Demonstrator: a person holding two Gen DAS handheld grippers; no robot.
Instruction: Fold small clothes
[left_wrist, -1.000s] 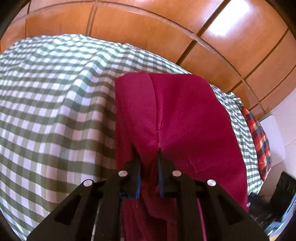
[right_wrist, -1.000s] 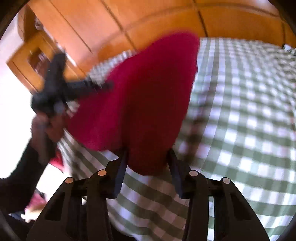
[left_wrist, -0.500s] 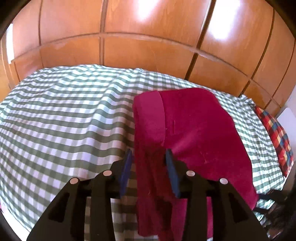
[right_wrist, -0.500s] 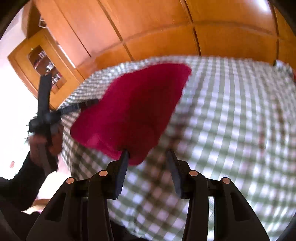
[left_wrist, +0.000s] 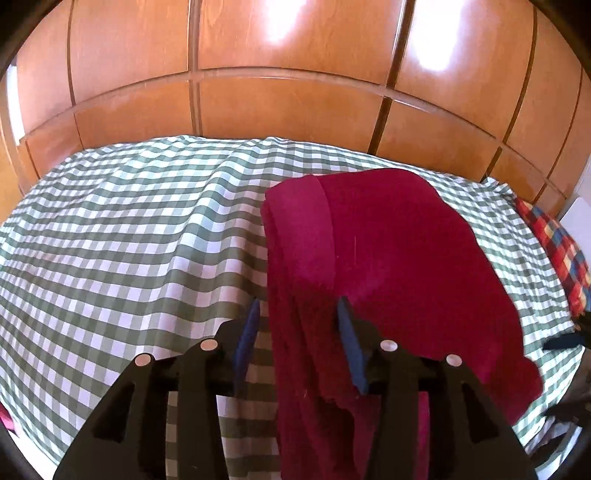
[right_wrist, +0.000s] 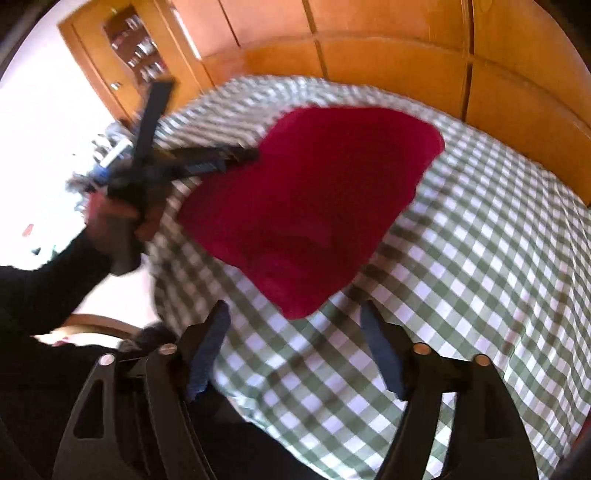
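Cloth: red cloth (left_wrist: 388, 251) lies folded on the checked bed (left_wrist: 129, 240), right of middle in the left view; long axis runs near to far, folded edge on its left, near end draped over the bed's near edge.
Left tongs (left_wrist: 297, 325): apart, just been opening; the cloth's near left part lies between the jaws, unpressed.
Right tongs (right_wrist: 295, 332): wide apart, just opened; the corner they straddled a second ago now lies beyond the tips.
Around: wooden panels (left_wrist: 295, 92) behind; plaid fabric (left_wrist: 554, 240) far right; cabinet (right_wrist: 129, 55) at left in the right view.
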